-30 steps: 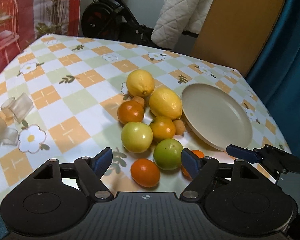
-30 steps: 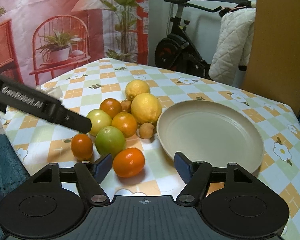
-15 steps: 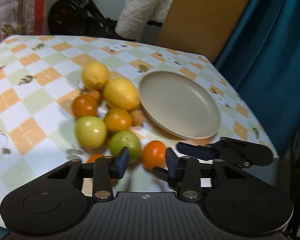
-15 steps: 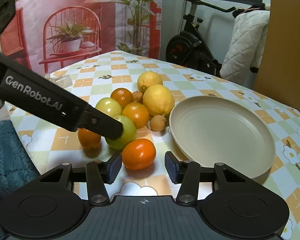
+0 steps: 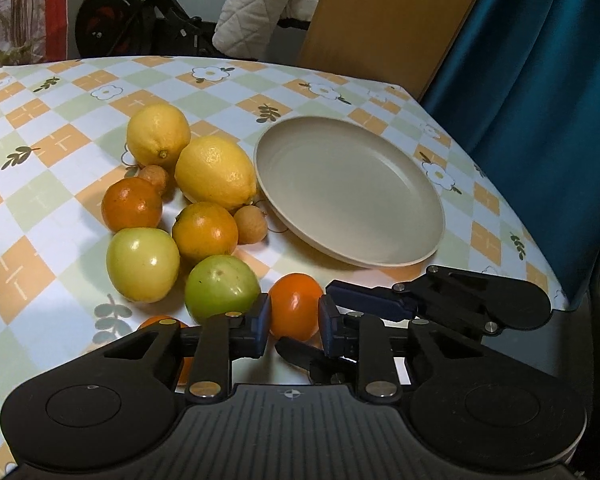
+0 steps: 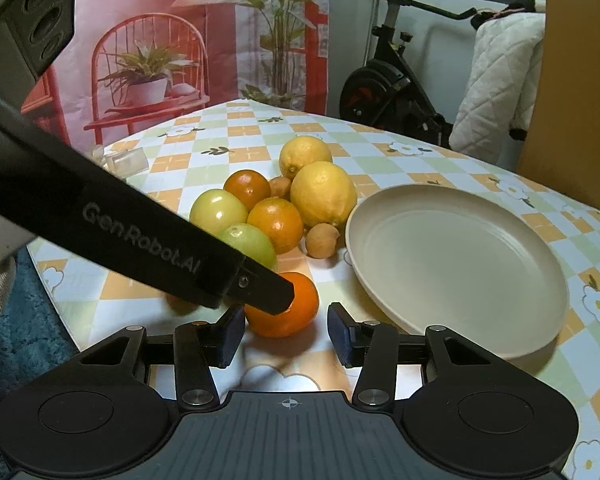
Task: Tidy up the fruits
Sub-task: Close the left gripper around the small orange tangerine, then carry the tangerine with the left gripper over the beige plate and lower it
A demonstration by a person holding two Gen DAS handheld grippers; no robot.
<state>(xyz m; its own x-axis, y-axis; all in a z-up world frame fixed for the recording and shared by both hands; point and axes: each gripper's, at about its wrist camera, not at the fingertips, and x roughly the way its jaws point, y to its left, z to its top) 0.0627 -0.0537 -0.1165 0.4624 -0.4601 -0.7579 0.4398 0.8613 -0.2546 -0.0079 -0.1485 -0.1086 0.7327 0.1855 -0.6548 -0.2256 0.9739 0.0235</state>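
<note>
An orange (image 5: 294,306) lies on the checked tablecloth in front of the empty beige plate (image 5: 352,188). My left gripper (image 5: 293,322) is shut on this orange, one pad on each side. In the right wrist view the same orange (image 6: 296,312) sits just ahead of my right gripper (image 6: 286,336), whose jaws are closing and not pressing on it. A left finger (image 6: 260,284) crosses over the orange. Behind it cluster two lemons (image 5: 216,172), two more oranges (image 5: 204,232), two green fruits (image 5: 222,282) and small brown fruits (image 5: 251,224). Another orange (image 5: 160,322) is mostly hidden.
The table's near edge runs right under both grippers. A blue curtain (image 5: 540,100) hangs at the right. An exercise bike (image 6: 384,92) and a quilted cloth (image 6: 496,80) stand beyond the far edge. Small clear plastic pieces (image 6: 128,158) lie at the far left.
My left gripper swung right and lower, from around the green fruit to the front orange, and shut on it. The right gripper's jaws narrowed around that same orange.
</note>
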